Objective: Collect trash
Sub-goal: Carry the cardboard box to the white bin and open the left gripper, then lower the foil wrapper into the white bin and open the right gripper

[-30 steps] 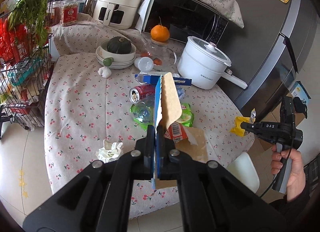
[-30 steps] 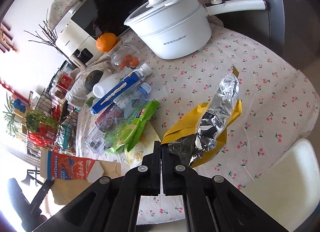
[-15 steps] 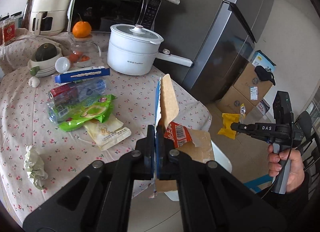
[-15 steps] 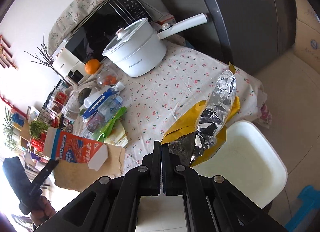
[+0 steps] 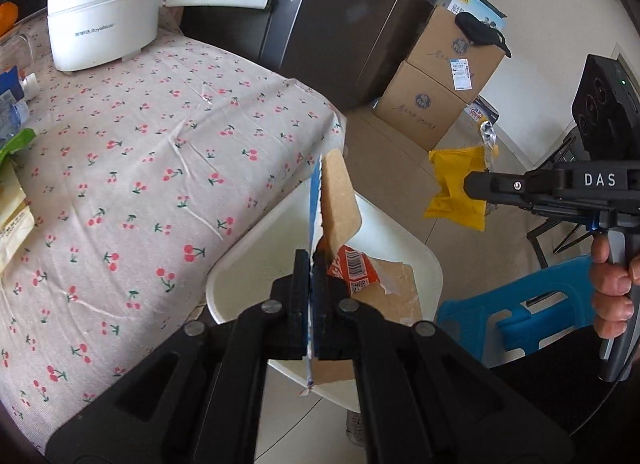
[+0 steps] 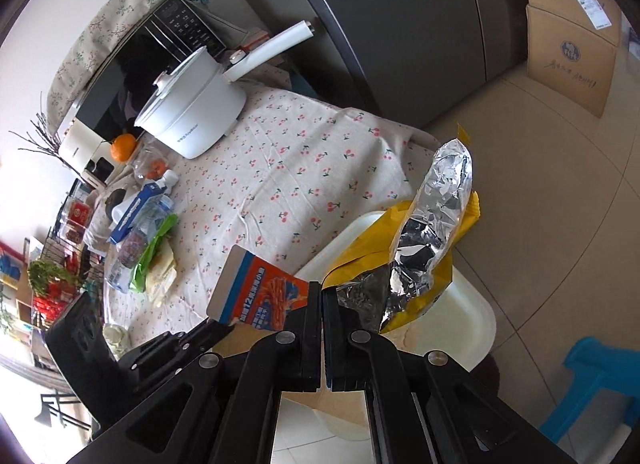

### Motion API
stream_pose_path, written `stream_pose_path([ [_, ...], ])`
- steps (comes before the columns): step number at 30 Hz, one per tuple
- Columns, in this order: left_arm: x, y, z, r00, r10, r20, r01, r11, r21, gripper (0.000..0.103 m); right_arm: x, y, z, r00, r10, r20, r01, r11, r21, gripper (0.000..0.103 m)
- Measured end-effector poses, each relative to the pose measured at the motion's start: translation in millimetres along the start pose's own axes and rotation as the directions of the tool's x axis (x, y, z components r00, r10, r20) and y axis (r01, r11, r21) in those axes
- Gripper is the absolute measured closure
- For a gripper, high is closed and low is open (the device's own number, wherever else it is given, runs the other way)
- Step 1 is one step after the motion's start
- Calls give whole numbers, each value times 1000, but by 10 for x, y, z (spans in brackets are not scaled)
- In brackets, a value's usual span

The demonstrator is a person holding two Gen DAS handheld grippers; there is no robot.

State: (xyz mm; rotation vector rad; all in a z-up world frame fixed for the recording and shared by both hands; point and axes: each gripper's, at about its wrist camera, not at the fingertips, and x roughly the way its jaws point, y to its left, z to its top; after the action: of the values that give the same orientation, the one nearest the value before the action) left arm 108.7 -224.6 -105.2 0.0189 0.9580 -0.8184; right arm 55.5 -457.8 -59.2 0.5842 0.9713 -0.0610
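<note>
The flattened cardboard box [image 5: 338, 204] stands on edge in the left gripper [image 5: 311, 296], whose jaws are clamped tight on it; its long axis runs up toward twelve o'clock from the fingertips. It hangs over the white chair [image 5: 416, 260] beside the table [image 5: 160, 144]. At three o'clock from it, the yellow snack bag [image 5: 456, 192] is pinched in the closed right gripper [image 5: 474, 186], gripped by a hand [image 5: 612, 288], both claws pointing steeply down. No bin shows, so the drop point remains unknown.
</note>
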Motion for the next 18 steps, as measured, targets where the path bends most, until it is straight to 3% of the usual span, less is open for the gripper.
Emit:
stream_pose_path([
  [4,296,-9,-41,999,-7,-54,7,1000,11,97,70,-166,-26,999,-20,-31,21,1000,18,102],
  [8,412,27,-104,995,48,-85,-46,999,24,63,143,-214,-47,998,-31,-52,32,999,20,102],
  [12,266,64,-79,995,71,-71,-69,997,30,54,216,-179,-69,997,-35,-74,36,999,14,102],
  [14,127,94,-68,993,106,-58,-104,994,44,44,253,-148,-85,996,-36,-86,37,999,6,101],
  [18,-144,240,-42,984,171,-54,-169,985,34,39,352,-75,-125,992,-52,-118,51,999,-13,101],
])
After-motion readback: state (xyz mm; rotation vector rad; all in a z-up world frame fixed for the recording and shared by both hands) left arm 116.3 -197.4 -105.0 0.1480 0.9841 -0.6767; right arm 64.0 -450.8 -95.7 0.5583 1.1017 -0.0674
